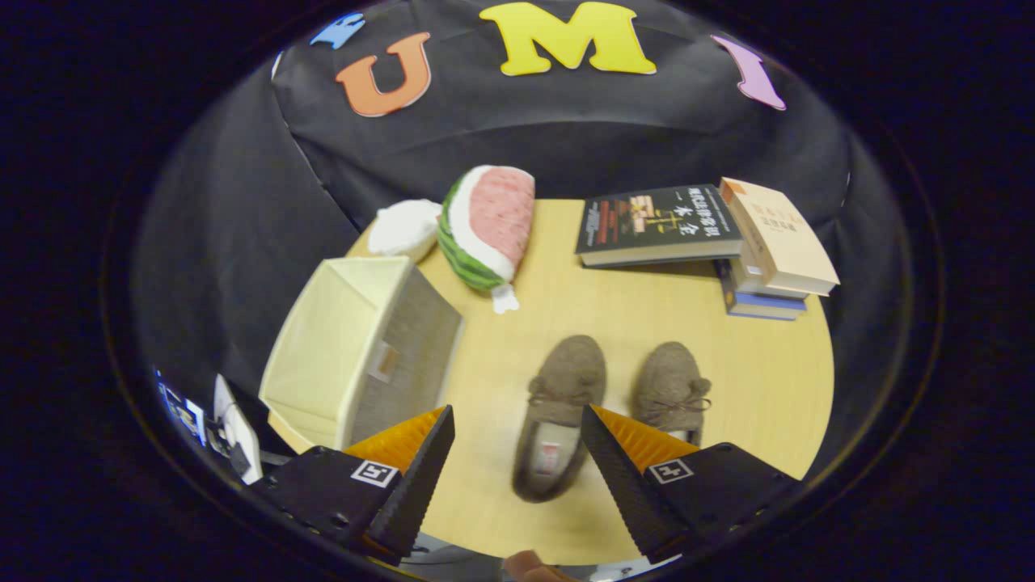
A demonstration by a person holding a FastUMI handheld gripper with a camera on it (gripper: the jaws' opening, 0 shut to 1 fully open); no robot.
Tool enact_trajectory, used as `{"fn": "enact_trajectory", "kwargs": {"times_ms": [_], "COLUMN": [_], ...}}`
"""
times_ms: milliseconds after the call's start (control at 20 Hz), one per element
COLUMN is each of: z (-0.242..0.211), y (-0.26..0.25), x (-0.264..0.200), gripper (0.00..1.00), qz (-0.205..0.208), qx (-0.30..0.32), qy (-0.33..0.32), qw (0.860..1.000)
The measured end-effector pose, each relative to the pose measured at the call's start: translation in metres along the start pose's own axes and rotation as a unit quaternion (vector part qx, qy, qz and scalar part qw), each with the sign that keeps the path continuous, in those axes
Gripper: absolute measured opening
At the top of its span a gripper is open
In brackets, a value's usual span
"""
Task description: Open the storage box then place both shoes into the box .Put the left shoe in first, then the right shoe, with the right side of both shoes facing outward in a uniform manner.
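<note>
Two brown fuzzy shoes with bow laces lie side by side on the round wooden table (752, 380), toes pointing away from me. The left shoe (559, 412) lies between and just beyond my fingertips; its heel end reaches back between the fingers. The right shoe (669, 390) is partly hidden behind my right finger (639, 453). My gripper (517, 420) hovers above the table, open, with nothing held. The storage box (364, 356), cream inside with a grey woven wall, stands with its top open to the left of the shoes, ahead of my left finger (408, 477).
A watermelon-slice plush (489, 226) and a white plush (404, 228) sit at the back of the table beyond the box. A dark book (656, 222) and a stack of books (772, 250) lie at the back right. A fingertip (530, 566) of a hand shows below the fingers.
</note>
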State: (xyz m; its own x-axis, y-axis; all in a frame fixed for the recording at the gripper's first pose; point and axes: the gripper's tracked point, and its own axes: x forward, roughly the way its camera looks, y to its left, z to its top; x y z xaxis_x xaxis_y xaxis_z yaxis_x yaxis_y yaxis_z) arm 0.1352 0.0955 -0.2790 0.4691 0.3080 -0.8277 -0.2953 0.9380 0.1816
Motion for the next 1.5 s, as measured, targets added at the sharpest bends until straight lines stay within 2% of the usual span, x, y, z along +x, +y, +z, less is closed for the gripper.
{"fn": "enact_trajectory", "kwargs": {"times_ms": [150,350,450,500,700,750,850,900,1050,1100,1250,1300,1500], "z": [-0.038,-0.055,-0.059,-0.061,-0.074,-0.074,-0.076,-0.076,-0.075,-0.077,-0.073,-0.071,-0.062], "y": [-0.025,-0.041,-0.048,-0.050,-0.050,-0.048,-0.042,-0.042,-0.042,-0.041,-0.042,-0.040,-0.037], "x": [0.030,0.061,0.073,0.077,0.092,0.094,0.098,0.098,0.100,0.100,0.095,0.094,0.082], "gripper": [0.97,0.86,0.77,0.76,0.54,0.52,0.36,0.20,0.21,0.05,0.04,0.00,0.00], "qz": [-0.033,-0.059,-0.071,-0.075,-0.077,-0.072,-0.061,-0.063,-0.069,-0.070,-0.075,-0.070,-0.053], "qx": [-0.012,0.010,0.017,0.022,0.049,0.056,0.067,0.072,0.065,0.068,0.063,0.069,0.075], "qy": [0.046,0.067,0.075,0.080,0.098,0.099,0.103,0.105,0.108,0.109,0.106,0.102,0.095], "qw": [0.998,0.996,0.994,0.994,0.991,0.991,0.991,0.990,0.990,0.989,0.990,0.990,0.991]}}
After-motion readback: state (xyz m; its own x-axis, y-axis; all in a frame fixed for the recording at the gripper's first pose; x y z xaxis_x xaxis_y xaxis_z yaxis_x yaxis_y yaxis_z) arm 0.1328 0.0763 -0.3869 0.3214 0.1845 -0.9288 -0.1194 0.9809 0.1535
